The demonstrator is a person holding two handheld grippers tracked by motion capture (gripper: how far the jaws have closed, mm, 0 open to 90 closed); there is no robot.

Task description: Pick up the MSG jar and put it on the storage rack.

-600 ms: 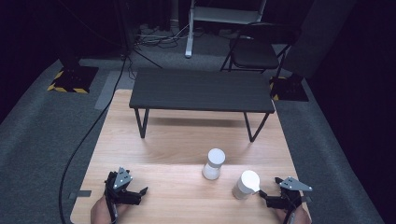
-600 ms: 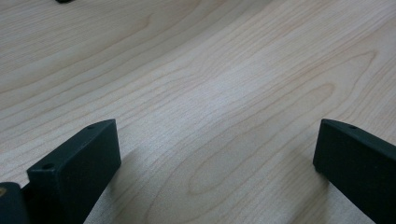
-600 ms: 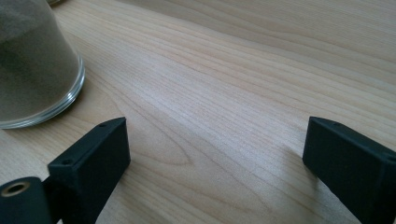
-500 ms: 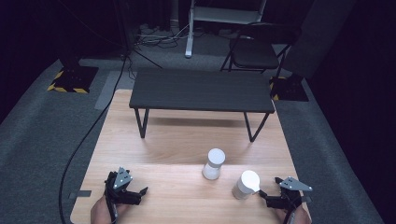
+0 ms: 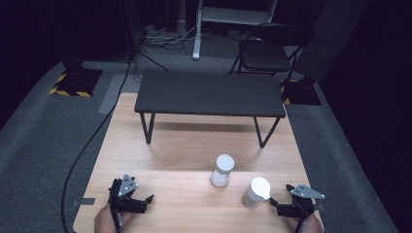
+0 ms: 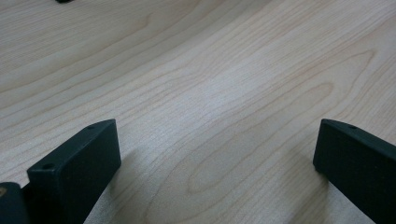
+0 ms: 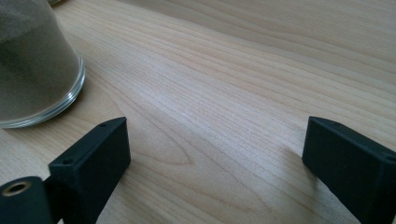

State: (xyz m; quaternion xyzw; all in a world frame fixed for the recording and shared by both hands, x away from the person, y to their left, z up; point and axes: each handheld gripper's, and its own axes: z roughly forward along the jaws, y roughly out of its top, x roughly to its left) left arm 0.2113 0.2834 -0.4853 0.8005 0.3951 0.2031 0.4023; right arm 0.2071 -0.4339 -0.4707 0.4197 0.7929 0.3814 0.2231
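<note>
Right gripper (image 5: 278, 204), jaws spread wide and empty, sits nearest the upside-down white cup (image 5: 256, 191), which stands upright just at its ten o'clock, while the left gripper (image 5: 141, 203), also gaping, idles well apart.

Nothing has shifted since the earlier pictures: both cups and both grippers sit exactly as before.

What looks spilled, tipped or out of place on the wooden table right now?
Nothing stands out. Both white frosted cups stand mouth-down and apart on the light wooden table, with no spill. Both grippers are open, holding nothing.
</note>
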